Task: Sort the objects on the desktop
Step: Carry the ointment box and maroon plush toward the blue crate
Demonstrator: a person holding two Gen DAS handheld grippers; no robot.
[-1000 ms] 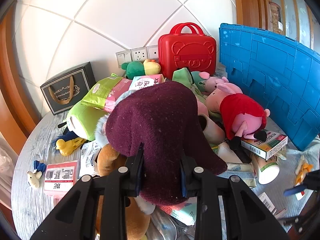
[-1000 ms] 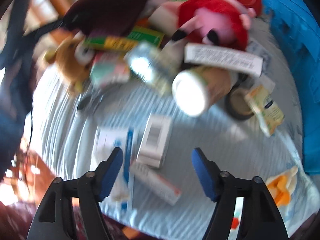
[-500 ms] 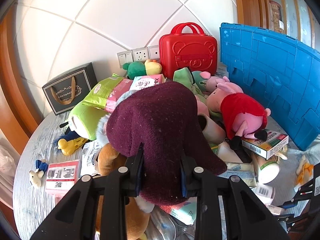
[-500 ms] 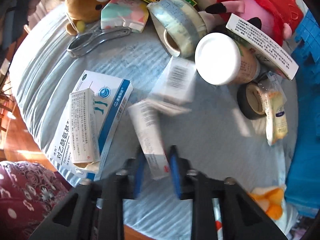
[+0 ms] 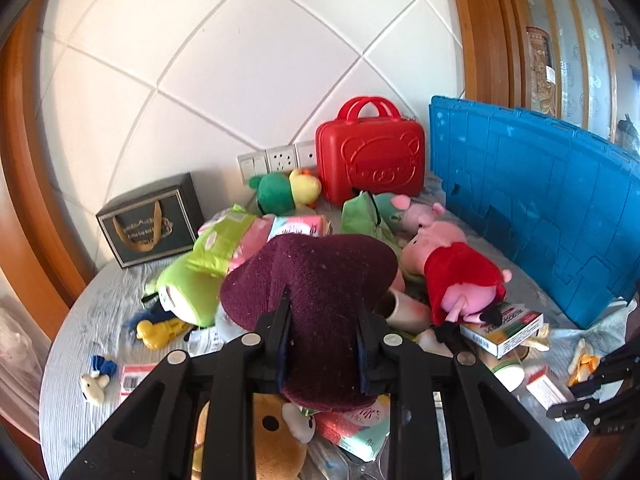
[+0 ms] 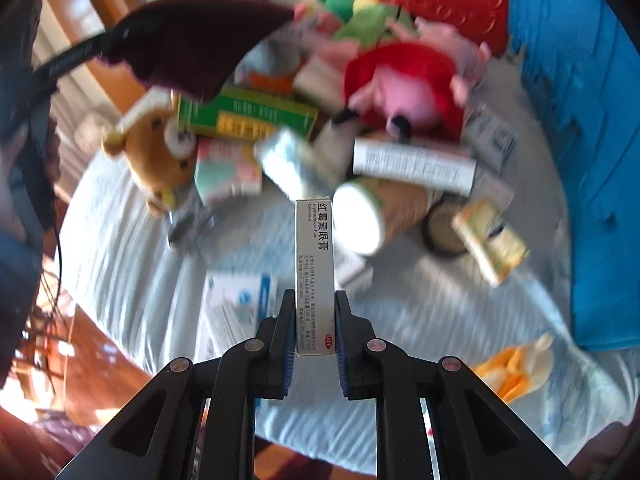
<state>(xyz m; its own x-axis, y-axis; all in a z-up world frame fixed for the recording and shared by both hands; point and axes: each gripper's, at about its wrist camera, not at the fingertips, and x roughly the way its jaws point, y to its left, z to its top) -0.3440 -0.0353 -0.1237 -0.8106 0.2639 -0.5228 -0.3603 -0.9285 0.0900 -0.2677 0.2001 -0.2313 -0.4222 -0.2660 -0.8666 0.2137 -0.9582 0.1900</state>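
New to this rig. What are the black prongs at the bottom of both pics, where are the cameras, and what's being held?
There is no robot arm: a person holds a two-finger gripper in each hand, and each carries a fisheye camera looking forward along its fingers. Those fingers are the black prongs.

In the left wrist view, the left gripper is shut on a maroon knitted cloth. In the right wrist view, the right gripper is shut on a narrow ointment box, held above the table.

Below is a round table with a pale cloth, piled with toys and boxes: a pink pig plush in a red dress, a brown bear plush, a red bear-embossed case, a white-lidded jar and medicine boxes. A blue crate stands at the right.
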